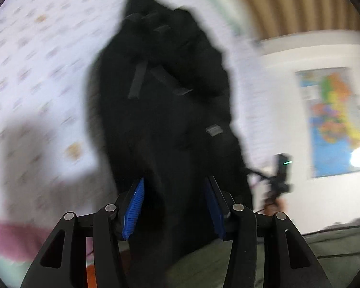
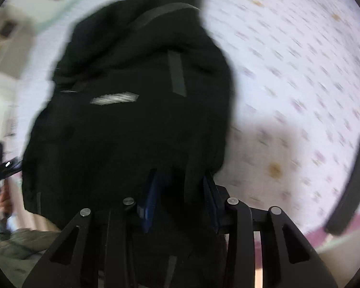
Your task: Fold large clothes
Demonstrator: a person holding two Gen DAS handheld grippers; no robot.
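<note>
Left wrist view: the left gripper (image 1: 174, 201) stands partly spread, black garment (image 1: 160, 96) cloth running between its blue pads (image 1: 134, 206) without clear pressing (the frame is blurred). The garment lies on a white patterned sheet (image 1: 36, 60).

Right wrist view: the right gripper (image 2: 180, 199) is narrower, cloth bunched between its jaws; whether it pinches, I cannot tell.

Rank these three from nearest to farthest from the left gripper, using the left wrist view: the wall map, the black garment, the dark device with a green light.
1. Black garment: between the fingers of the left gripper, stretching ahead across the patterned sheet.
2. Dark device with a green light: lower right, past the garment's edge.
3. Wall map: far right, on the white wall behind the device.
</note>
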